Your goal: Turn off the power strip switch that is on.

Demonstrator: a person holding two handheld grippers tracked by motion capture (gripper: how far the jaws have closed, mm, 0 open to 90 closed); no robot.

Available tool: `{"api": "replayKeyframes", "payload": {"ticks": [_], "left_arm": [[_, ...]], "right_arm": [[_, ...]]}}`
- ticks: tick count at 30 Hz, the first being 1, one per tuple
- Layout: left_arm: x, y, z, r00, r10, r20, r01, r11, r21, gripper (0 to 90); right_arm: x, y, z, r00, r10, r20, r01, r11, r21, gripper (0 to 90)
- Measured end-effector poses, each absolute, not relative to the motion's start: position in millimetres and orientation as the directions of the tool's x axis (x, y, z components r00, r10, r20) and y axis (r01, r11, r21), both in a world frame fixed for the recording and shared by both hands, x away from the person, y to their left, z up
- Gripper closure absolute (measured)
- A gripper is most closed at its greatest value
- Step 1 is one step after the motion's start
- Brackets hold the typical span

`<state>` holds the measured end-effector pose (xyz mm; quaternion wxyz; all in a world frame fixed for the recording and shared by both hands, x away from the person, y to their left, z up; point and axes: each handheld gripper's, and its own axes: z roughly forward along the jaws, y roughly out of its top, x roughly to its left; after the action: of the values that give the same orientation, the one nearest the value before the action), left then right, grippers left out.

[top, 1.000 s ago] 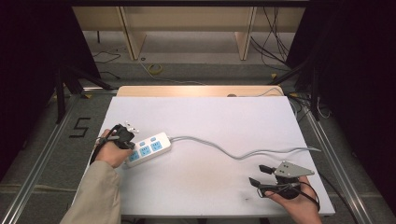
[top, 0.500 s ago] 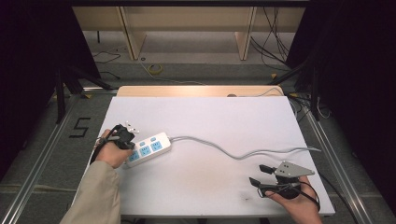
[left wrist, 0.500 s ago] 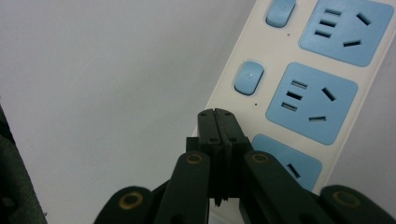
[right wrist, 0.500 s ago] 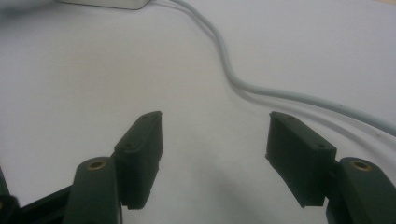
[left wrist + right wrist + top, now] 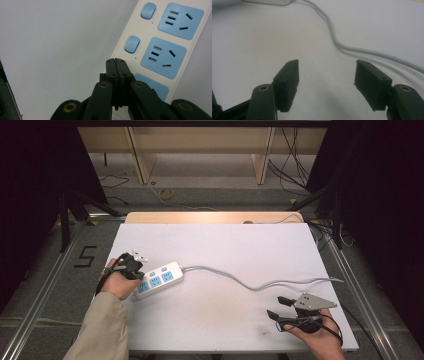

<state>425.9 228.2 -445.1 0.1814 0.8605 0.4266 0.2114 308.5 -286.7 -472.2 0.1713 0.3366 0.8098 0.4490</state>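
left hand-held gripper (image 5: pixel 116 62) stays closed over power strip (image 5: pixel 159 279).

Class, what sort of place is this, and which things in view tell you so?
Probably a lab recording rig, not a home: a bare white table with one power strip, dark curtains around it, and loose cables on the floor.

Left gripper (image 5: pixel 116 65): jaws pressed together, held near the table's left edge. Right gripper (image 5: pixel 327 83): jaws spread wide, near the front right corner.
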Motion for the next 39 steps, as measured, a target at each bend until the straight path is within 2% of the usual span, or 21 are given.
{"api": "replayKeyframes", "payload": {"ticks": [14,16,25,37,39], "left_arm": [[420.8,226.9,-437.8,0.531,0.827,0.181,0.631,-0.529,0.567,89.5],[419.5,225.8,-437.0,0.532,0.828,0.177,0.627,-0.526,0.575,84.3],[412.4,216.8,-433.7,0.551,0.817,0.169,0.580,-0.521,0.626,73.7],[393.8,211.5,-433.6,0.595,0.799,0.088,0.535,-0.475,0.699,51.9],[389.0,209.1,-433.4,0.619,0.782,0.077,0.519,-0.480,0.707,51.1]], "right_arm": [[308.6,-286.8,-472.2,-0.715,0.699,0.026,0.391,0.369,0.843,36.9],[308.6,-286.8,-472.2,-0.716,0.698,0.025,0.390,0.370,0.843,36.9],[308.8,-286.8,-472.5,-0.715,0.699,0.027,0.392,0.369,0.843,36.9],[308.8,-286.2,-473.0,-0.716,0.698,0.028,0.394,0.369,0.842,36.9],[308.8,-286.0,-473.0,-0.716,0.697,0.029,0.394,0.370,0.841,36.9]]}}
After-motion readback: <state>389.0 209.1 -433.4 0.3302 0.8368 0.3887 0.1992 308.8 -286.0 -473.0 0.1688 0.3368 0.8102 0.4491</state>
